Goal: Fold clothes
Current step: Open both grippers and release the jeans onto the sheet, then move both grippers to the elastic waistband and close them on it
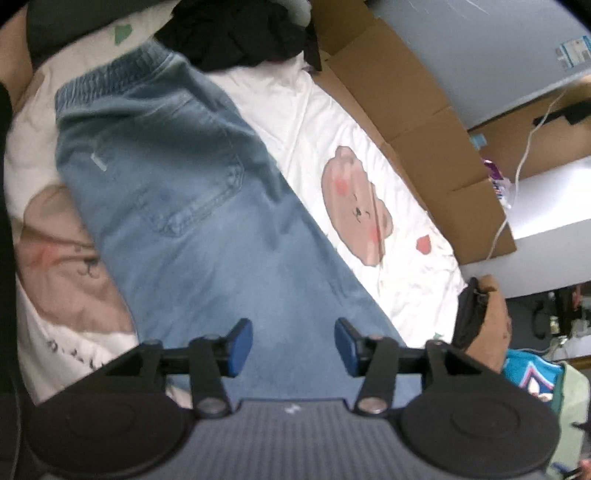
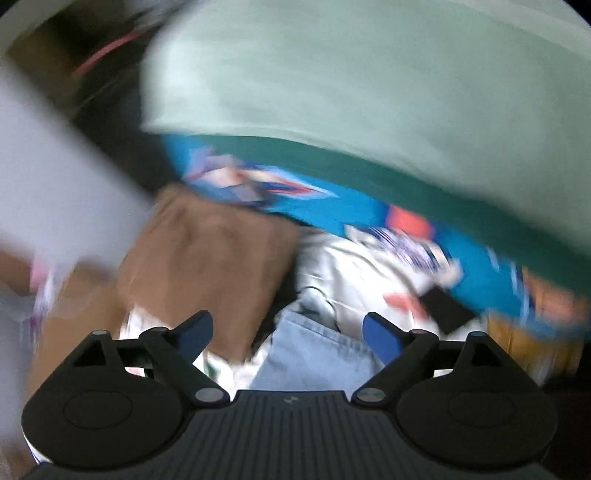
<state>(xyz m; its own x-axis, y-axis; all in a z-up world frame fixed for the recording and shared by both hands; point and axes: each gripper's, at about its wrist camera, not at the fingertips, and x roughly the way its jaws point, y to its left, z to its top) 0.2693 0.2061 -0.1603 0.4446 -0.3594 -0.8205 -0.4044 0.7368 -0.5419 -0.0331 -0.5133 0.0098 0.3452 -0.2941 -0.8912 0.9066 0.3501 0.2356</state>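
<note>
the jeans lie flat on the white bear-print sheet, laid lengthwise, with the elastic waistband at the far upper left of the left wrist view and the leg cloth running down and to the right until it passes under the left gripper. so the long axis runs straight away from those tongs toward the waistband, and a back pocket shows face up about midway.

the left gripper hangs directly over the near leg end. its blue pads stand moderately apart and nothing is between them, only denim lying below.

in the blurred right wrist view only a small patch of the same denim shows, low between the fingers of the right gripper. its jaws are spread wide and hold nothing. beyond it are a brown cardboard flap and a blue printed cloth under a pale green one.

my judgement is that the left hand is the nearer one to the jeans, and that the next fold would carry the leg end up along that axis toward the waistband.

cardboard panels edge the sheet, and a black garment lies past the waistband. a small pale tag sits on the denim and a label on the far wall, but neither can be read, and no brand is legible.
</note>
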